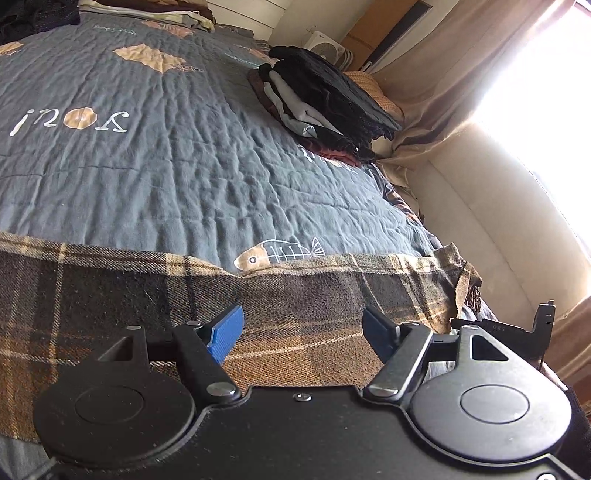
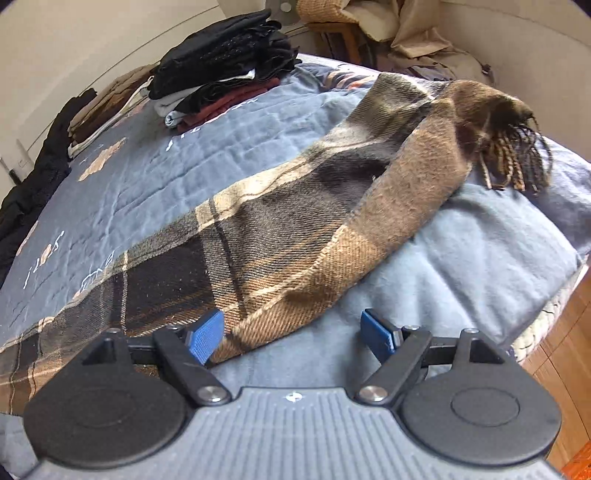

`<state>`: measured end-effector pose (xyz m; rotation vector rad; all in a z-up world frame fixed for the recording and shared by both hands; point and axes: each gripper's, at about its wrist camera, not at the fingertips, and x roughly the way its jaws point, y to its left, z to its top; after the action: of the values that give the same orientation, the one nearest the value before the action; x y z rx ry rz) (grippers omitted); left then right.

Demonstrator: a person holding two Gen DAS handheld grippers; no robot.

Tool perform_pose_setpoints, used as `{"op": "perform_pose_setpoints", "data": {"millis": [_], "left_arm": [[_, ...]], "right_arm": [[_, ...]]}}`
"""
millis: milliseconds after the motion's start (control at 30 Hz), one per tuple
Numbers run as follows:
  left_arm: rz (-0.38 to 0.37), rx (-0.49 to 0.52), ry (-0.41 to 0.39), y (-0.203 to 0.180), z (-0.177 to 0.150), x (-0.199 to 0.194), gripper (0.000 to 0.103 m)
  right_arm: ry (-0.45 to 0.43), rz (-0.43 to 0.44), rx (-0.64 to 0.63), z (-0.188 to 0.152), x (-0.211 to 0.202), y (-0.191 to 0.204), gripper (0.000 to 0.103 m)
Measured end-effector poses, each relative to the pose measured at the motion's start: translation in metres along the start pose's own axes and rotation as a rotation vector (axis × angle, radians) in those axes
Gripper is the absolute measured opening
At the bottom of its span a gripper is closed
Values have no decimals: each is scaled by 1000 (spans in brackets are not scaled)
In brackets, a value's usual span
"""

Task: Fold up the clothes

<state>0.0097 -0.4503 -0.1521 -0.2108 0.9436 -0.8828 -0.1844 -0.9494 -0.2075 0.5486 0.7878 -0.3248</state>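
A brown plaid scarf point(image 1: 155, 295) lies stretched along the near edge of the bed. In the right wrist view the scarf point(image 2: 280, 229) runs diagonally, and its fringed end point(image 2: 517, 162) is folded over at the far right. My left gripper point(image 1: 301, 332) hovers just over the plaid cloth with blue pads apart and nothing pinched between them. My right gripper point(image 2: 291, 336) is open over the scarf's near edge; the cloth's border lies between the pads, close to the left pad point(image 2: 205, 339), with no visible pinch.
A blue-grey quilt point(image 1: 155, 177) covers the bed. A stack of folded dark clothes point(image 1: 325, 99) sits at its far side, seen as a stack point(image 2: 225, 77) in the right wrist view too. More folded items point(image 1: 147, 14) lie at the back. Curtains point(image 1: 461, 74) and a wooden floor point(image 2: 565, 369) border the bed.
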Motion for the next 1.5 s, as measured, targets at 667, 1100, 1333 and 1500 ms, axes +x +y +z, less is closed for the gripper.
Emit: {"op": "perform_pose_setpoints", "data": {"millis": [667, 1100, 1333, 1500], "left_arm": [[-22, 65, 54, -24, -8, 23, 73], [-8, 73, 69, -30, -7, 28, 73], [-2, 62, 71, -28, -3, 33, 73], [-16, 55, 79, -27, -4, 41, 73]], "right_arm": [[-57, -60, 16, 16, -6, -33, 81], [-160, -490, -188, 108, 39, -52, 81], [-93, -649, -306, 121, 68, -68, 70], [-151, -478, -58, 122, 23, -99, 11]]}}
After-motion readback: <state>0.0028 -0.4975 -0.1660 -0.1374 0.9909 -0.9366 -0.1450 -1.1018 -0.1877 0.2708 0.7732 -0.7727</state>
